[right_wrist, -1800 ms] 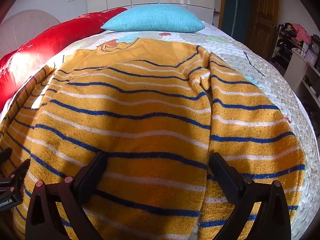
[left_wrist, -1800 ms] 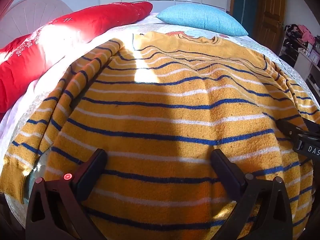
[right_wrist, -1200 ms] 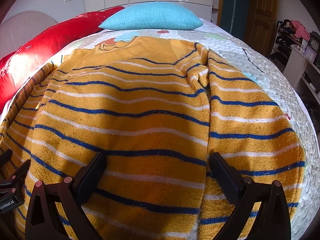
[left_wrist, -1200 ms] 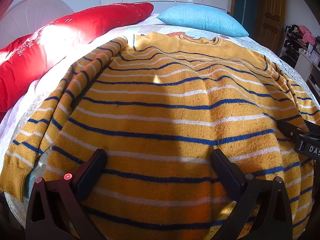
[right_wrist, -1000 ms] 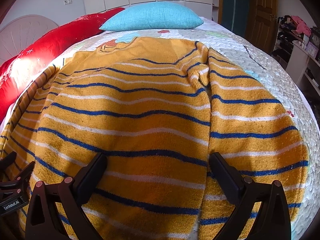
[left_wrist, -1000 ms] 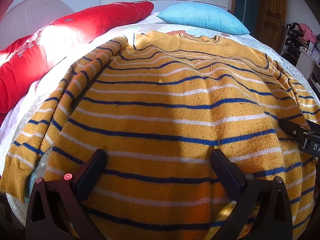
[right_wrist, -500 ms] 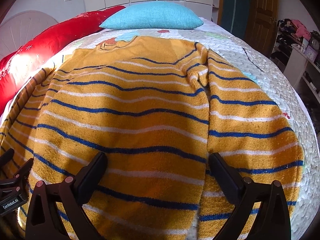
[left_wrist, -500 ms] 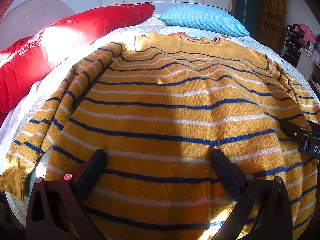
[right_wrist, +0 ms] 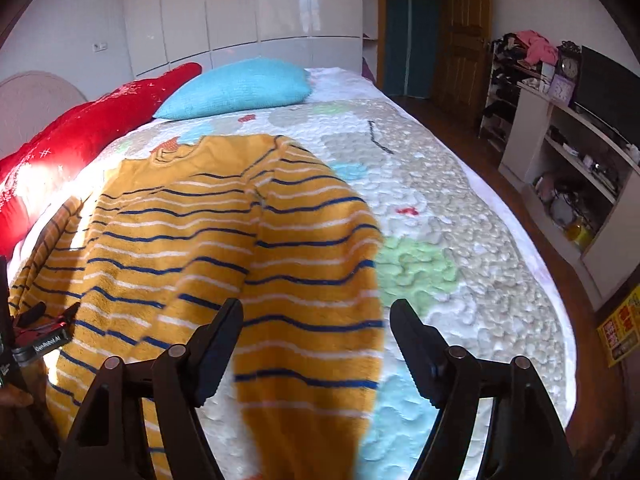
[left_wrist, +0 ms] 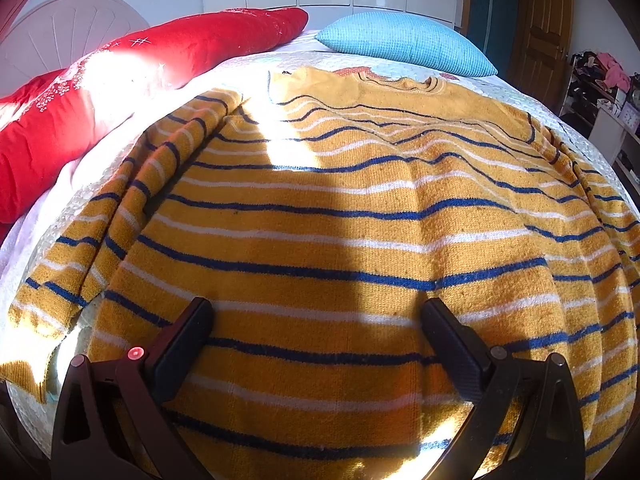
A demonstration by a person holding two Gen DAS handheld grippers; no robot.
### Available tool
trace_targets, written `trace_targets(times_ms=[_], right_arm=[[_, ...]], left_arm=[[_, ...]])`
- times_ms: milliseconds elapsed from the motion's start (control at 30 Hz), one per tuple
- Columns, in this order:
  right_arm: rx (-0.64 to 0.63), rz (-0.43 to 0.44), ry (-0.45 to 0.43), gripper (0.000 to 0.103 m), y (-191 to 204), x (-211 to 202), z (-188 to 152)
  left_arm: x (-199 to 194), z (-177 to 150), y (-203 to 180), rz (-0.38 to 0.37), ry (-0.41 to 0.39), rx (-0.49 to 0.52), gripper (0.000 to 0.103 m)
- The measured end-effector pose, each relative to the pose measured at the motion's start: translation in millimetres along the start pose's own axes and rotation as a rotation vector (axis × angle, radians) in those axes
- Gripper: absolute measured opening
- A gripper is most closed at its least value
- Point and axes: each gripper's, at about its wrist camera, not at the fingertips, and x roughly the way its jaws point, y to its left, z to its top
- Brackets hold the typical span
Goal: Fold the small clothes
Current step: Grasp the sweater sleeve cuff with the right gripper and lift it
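Black triangular-framed left gripper (left_wrist: 316,328), red dot; right gripper (right_wrist: 316,332) matching black.

From my right wrist camera, the one thing I can nearly read is small white lettering on a black tag on the left gripper (right_wrist: 44,326) at the picture's left edge; it looks like "GenRobot.AI". A yellow sign (right_wrist: 622,330) with red characters sits low at the right edge, too blurred for me to make out. Two clocks (right_wrist: 566,74) stand on the shelf, their numerals too small. My left wrist camera shows no text.
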Motion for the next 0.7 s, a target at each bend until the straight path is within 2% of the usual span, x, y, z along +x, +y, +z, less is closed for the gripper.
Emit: trace_targets(times_ms=[67, 167, 333, 433, 467, 500, 567, 600, 667, 700], right_arm=[[-0.011, -0.028, -0.002, 0.077, -14.4, -7.2, -11.7], [-0.008, 0.051, 0.012, 0.077, -24.6, -12.2, -33.0], [-0.152, 0.146, 0.047, 0.077, 7.2, -20.3, -58.2], [-0.253, 0.114, 0.057, 0.077, 26.7, -9.5, -70.5], [-0.274, 0.098, 0.063, 0.071, 29.3, -2.7, -73.6], [-0.282, 0.085, 0.082, 0.043, 28.4, 6.0, -75.5], [-0.250, 0.105, 0.122, 0.015, 18.7, 13.6, -69.0], [-0.207, 0.135, 0.122, 0.010, 9.8, 11.9, -60.6], [-0.089, 0.196, 0.085, 0.010, -17.9, 4.5, -39.5], [-0.031, 0.193, 0.056, 0.010, -33.6, 0.8, -28.2]], left_arm=[[-0.8, -0.7, 0.3, -0.002, 0.003, -0.003, 0.103], [-1.8, -1.7, -0.3, 0.001, 0.002, -0.003, 0.103], [-2.6, -2.3, -0.5, 0.000, 0.009, -0.005, 0.103], [-2.1, -2.4, -0.4, 0.007, -0.002, 0.000, 0.103], [-2.0, -2.3, -0.4, 0.007, -0.001, 0.000, 0.103], [-2.2, -2.5, -0.5, 0.007, -0.001, 0.000, 0.103], [-2.0, -2.2, -0.2, 0.006, 0.000, 0.000, 0.103], [-2.1, -2.5, 0.1, 0.005, 0.001, -0.001, 0.103], [-1.7, -2.4, 0.8, 0.007, -0.005, 0.002, 0.103], [-1.7, -2.5, 0.8, 0.008, -0.005, 0.002, 0.103]])
